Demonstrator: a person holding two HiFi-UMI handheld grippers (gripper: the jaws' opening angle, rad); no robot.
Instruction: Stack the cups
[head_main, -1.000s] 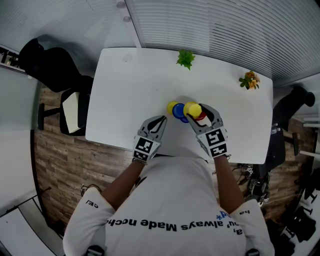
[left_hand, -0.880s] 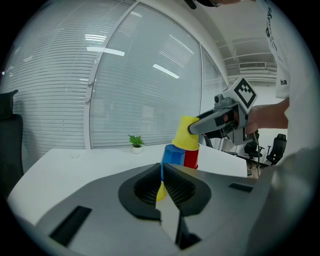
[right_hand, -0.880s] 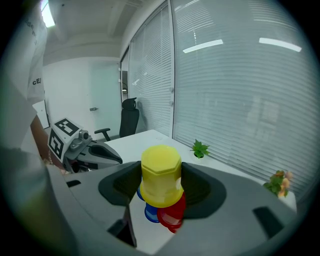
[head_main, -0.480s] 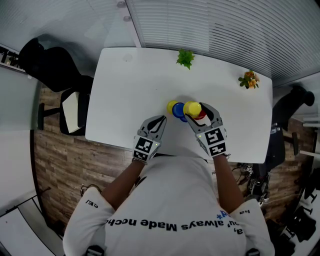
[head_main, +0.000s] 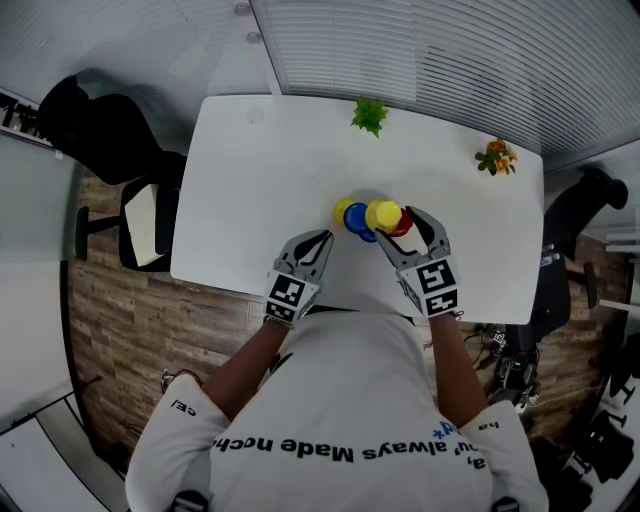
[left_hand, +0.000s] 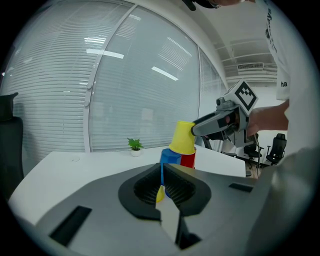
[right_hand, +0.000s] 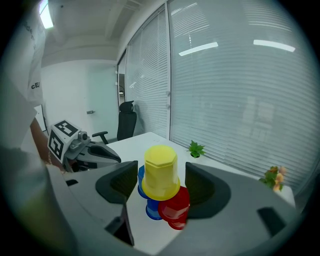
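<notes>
A yellow cup (head_main: 384, 216) (right_hand: 161, 172) stands upside down on a blue cup (head_main: 358, 221) (right_hand: 151, 207) and a red cup (head_main: 402, 225) (right_hand: 175, 210). A second yellow cup (head_main: 343, 212) rests on the table to the left of the blue one. My right gripper (head_main: 401, 228) (right_hand: 162, 186) is open. Its jaws have just been opening, and they stand on either side of the top yellow cup with a gap on each side. My left gripper (head_main: 317, 243) (left_hand: 164, 181) is shut and empty, a little short of the cups.
The white table (head_main: 260, 190) carries a small green plant (head_main: 369, 116) at its far edge and an orange-flowered plant (head_main: 497, 159) at the far right. Black chairs (head_main: 100, 130) stand off the left end. Blinds run behind the table.
The right gripper's jaws have spread wider and let go of the top yellow cup, which stays on the blue and red cups. The left gripper has not moved.
</notes>
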